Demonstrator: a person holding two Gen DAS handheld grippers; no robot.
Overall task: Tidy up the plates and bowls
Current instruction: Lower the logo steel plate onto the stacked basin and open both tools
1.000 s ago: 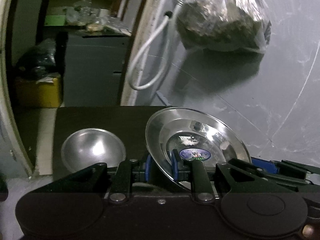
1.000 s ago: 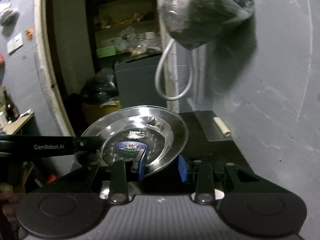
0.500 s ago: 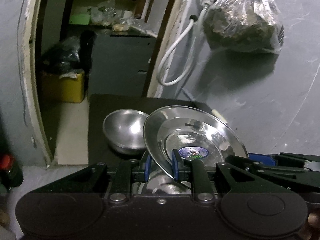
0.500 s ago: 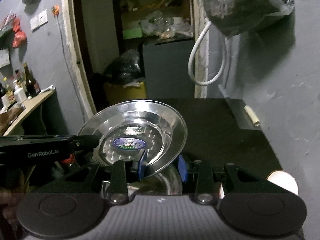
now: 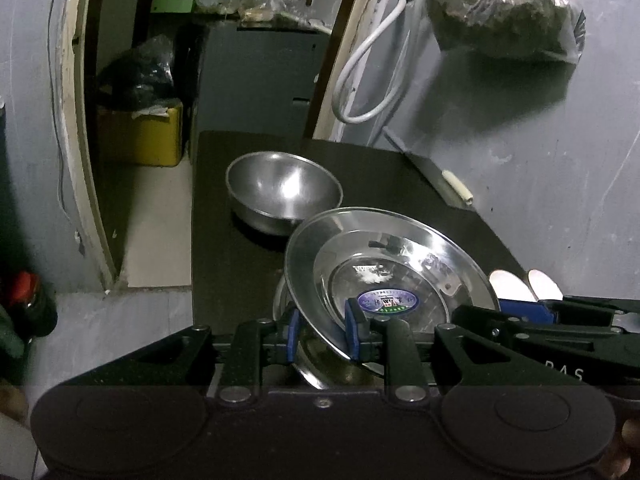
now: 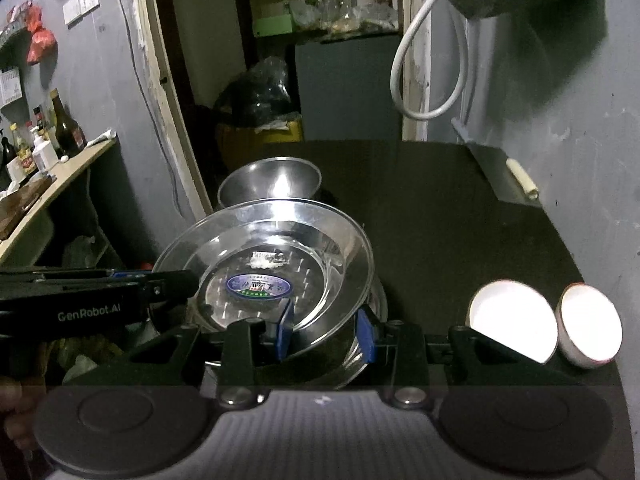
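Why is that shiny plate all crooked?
The steel plate is tilted, not flat: both the left gripper and right gripper straddle its rim above another steel dish on the black table.

Both cameras sit higher and further back than a second ago, so way more of the dark table shows now. The steel bowl goes from sitting right beside the left gripper to well beyond it. Two white bowls pop into view at the right — not there before. Under the tilted steel plate there's now another steel dish showing between the blue fingers — a second plate, I think, it's mostly hidden.
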